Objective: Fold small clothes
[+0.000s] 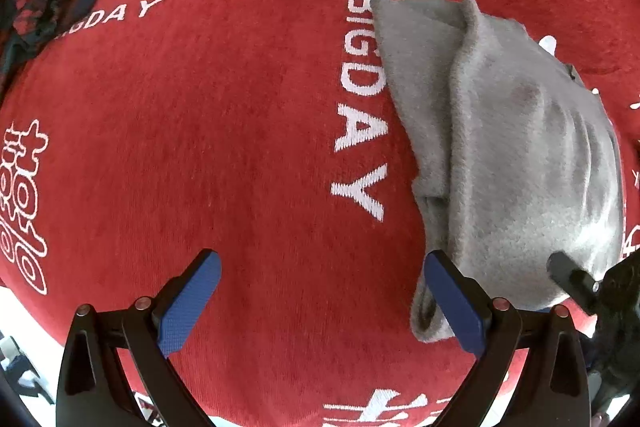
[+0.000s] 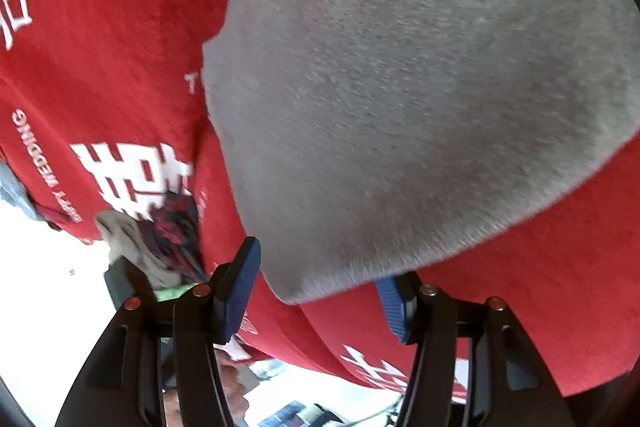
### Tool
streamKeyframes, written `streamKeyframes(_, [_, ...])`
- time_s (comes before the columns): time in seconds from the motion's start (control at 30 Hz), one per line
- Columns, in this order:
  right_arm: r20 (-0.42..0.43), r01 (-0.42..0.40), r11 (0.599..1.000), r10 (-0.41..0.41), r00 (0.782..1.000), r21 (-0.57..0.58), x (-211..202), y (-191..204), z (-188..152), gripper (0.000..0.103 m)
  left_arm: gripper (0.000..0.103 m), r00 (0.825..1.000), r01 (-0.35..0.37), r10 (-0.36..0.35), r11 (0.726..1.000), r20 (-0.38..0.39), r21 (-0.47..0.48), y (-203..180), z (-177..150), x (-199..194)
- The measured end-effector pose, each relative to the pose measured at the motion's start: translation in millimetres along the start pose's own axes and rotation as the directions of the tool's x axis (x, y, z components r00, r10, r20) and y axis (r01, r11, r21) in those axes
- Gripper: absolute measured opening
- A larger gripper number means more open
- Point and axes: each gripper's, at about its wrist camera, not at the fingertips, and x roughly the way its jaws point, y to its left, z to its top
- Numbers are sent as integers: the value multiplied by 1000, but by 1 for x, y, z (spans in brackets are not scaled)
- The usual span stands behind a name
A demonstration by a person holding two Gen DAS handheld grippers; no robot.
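Your folded garment [image 1: 512, 147] lies on the cloth [image 1: 200, 147], to the right of its printed lettering [image 1: 360, 87]. A second, bunched garment [image 1: 44, 3] sits far off at the cloth's upper left. Your left gripper [image 1: 320, 303] hangs just beside the folded garment's near corner.

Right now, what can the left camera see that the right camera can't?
Only the left wrist view shows the white words THE BIG DAY and the right gripper poking in beside the grey cloth. Only the right wrist view shows the word WEDDING, the edge of the red cover and the bright floor below it. Both show the grey cloth lying on the red cover, and the dark plaid garment. Both grippers are open; the left gripper is empty.
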Motion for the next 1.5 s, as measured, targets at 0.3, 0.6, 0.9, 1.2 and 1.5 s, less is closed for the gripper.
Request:
streamKeyframes(0.3, [31, -141, 988, 139, 990, 64, 15, -1, 9, 54, 102, 971, 238, -236, 969, 38, -62, 24, 19, -3])
streamKeyframes(0.6, [23, -300, 953, 300, 954, 42, -2, 8, 11, 8, 102, 848, 529, -529, 841, 29, -110, 15, 51, 7])
streamKeyframes(0.9, [3, -294, 952, 295, 955, -80, -20, 32, 14, 8, 102, 725, 682, -688, 724, -37, -103, -40, 83, 20])
streamKeyframes(1.2, [-101, -113, 984, 100, 990, -139, -23, 27, -2, 13, 57, 888, 459, -457, 884, -50, 82, -92, 84, 26])
streamKeyframes(1.5, [50, 199, 917, -194, 980, -346, -97, 39, 20, 35, 22, 935, 353, -354, 929, -11, 110, -87, 80, 18])
